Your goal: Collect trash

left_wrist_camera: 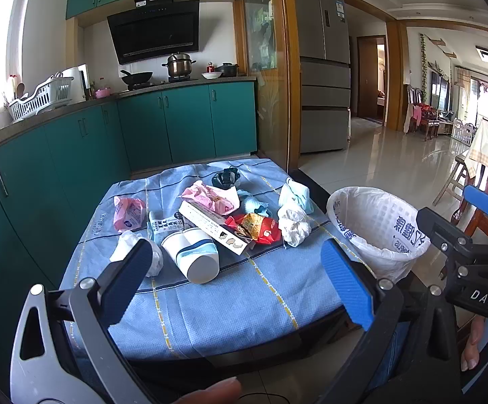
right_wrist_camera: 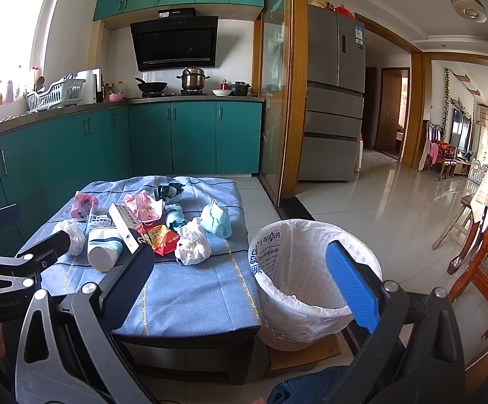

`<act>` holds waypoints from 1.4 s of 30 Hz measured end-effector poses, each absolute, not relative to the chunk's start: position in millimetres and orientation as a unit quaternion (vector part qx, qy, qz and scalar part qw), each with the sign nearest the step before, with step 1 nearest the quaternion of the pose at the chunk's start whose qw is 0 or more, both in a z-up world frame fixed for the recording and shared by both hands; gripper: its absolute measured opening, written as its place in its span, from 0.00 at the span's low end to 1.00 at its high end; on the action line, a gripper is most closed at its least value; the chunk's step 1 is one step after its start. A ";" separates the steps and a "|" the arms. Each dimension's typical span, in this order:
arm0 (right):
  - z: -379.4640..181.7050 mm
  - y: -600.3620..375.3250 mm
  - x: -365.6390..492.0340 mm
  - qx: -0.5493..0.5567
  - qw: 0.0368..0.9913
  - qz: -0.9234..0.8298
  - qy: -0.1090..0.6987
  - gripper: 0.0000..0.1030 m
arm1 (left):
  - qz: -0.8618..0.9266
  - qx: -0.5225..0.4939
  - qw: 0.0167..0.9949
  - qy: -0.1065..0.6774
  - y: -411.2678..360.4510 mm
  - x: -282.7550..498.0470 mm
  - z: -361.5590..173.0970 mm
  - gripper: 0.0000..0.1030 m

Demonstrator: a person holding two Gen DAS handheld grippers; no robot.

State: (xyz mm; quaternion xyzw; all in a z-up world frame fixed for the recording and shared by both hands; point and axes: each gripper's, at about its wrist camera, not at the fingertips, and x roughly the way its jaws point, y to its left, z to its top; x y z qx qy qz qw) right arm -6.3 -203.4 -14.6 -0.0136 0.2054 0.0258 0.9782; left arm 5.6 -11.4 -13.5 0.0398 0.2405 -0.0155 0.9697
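Note:
Trash lies in a heap on the low table's blue cloth (left_wrist_camera: 230,306): a tipped paper cup (left_wrist_camera: 195,259), a long white box (left_wrist_camera: 210,227), a red snack wrapper (left_wrist_camera: 255,229), pink wrappers (left_wrist_camera: 128,213), crumpled white tissue (left_wrist_camera: 294,224), blue masks (left_wrist_camera: 294,195). The heap also shows in the right wrist view (right_wrist_camera: 163,232). A white-lined bin (left_wrist_camera: 378,232) stands right of the table. My left gripper (left_wrist_camera: 240,276) is open and empty, above the table's near edge. My right gripper (right_wrist_camera: 244,282) is open and empty, between the table and the bin (right_wrist_camera: 304,282).
Teal kitchen cabinets (left_wrist_camera: 75,155) run along the left and back. A grey fridge (left_wrist_camera: 324,80) stands behind a glass door frame. A wooden chair (right_wrist_camera: 486,245) is on the right. Tiled floor (right_wrist_camera: 395,215) stretches beyond the bin.

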 end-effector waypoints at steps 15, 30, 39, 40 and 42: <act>-23.0 -197.0 5.2 -0.020 0.975 0.034 0.220 0.97 | -0.012 0.038 0.964 0.262 -10.1 18.9 -24.4 0.97; -26.0 -215.0 149.8 -0.017 0.953 0.129 0.274 0.97 | 0.068 0.058 0.952 0.293 60.4 157.8 -12.4 0.97; -100.5 -170.6 295.6 -0.030 0.910 0.140 0.389 0.92 | 0.031 0.027 0.929 0.367 78.2 273.6 -43.5 0.97; -112.0 -167.8 302.6 -0.032 0.903 0.152 0.400 0.88 | 0.020 0.026 0.927 0.374 79.8 282.2 -47.8 0.97; -125.6 -163.2 308.7 -0.035 0.895 0.173 0.409 0.72 | -0.003 0.044 0.921 0.387 73.3 300.9 -57.0 0.97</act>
